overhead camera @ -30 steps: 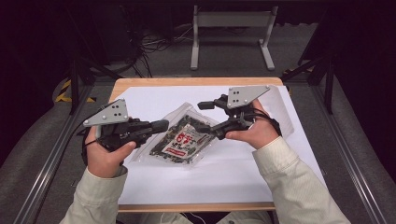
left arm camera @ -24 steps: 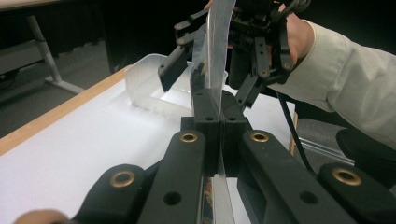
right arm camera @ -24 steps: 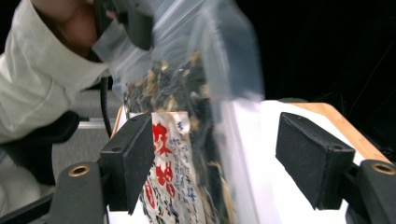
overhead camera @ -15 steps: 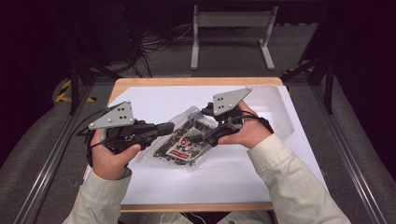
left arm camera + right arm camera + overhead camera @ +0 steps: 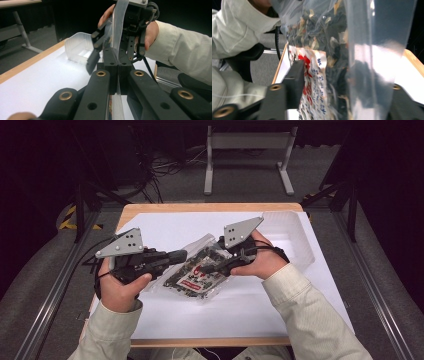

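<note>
A clear plastic bag [image 5: 197, 272] of dark dried bits with a red and white label hangs just above the white-covered table [image 5: 250, 310]. My left gripper [image 5: 181, 254] is shut on the bag's left edge; in the left gripper view that clear edge [image 5: 118, 27] rises from between the closed jaws. My right gripper [image 5: 209, 269] comes in from the right, tilted. In the right gripper view its jaws stand wide apart with the bag [image 5: 319, 50] between them, and the far jaw is hidden behind the plastic.
A clear, empty-looking plastic container [image 5: 295, 235] stands at the table's back right, seen also as a container [image 5: 77, 47] beyond my left jaws. The table's wooden edge [image 5: 210, 207] borders the white sheet. A metal stand [image 5: 247, 142] is on the floor behind.
The right gripper has shifted left and tilted, its jaws now around the bag. The bag has risen and turned more on edge. The left gripper has kept its hold, moving little.
</note>
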`<state>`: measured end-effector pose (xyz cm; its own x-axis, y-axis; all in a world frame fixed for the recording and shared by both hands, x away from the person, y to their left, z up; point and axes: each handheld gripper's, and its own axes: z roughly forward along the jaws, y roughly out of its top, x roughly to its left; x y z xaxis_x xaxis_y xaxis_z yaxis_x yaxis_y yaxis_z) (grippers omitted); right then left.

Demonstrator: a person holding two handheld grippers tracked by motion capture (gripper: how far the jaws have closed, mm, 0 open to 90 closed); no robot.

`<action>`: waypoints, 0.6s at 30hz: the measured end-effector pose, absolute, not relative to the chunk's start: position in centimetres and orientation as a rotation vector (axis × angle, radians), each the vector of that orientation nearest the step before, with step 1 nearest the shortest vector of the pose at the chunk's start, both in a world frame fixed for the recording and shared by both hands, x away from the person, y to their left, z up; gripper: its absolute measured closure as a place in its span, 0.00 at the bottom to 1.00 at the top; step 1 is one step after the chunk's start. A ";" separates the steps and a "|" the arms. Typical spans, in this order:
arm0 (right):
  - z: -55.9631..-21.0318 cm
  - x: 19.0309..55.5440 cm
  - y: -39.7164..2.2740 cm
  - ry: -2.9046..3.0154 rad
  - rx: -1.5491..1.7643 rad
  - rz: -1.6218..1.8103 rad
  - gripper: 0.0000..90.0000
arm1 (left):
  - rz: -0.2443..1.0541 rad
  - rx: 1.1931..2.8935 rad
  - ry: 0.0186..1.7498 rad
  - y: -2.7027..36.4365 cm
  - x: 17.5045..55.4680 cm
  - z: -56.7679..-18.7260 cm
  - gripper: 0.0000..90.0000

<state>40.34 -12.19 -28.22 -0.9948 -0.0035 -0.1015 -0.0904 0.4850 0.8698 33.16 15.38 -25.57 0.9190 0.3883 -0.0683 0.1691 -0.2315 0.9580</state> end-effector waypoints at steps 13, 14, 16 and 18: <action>-27.7 40.0 -12.5 2.747 -0.130 1.501 0.83 | 0.197 1.820 0.387 15.1 33.2 -25.6 0.99; -27.7 40.0 -12.5 2.750 -0.131 1.493 0.83 | 0.202 1.826 0.383 15.1 33.2 -25.6 0.98; -27.8 40.0 -12.5 2.761 -0.115 1.486 0.84 | 0.208 1.830 0.385 15.1 33.1 -25.6 0.96; -27.8 40.0 -12.6 2.765 -0.102 1.499 0.84 | 0.228 1.836 0.389 15.0 32.9 -25.6 0.92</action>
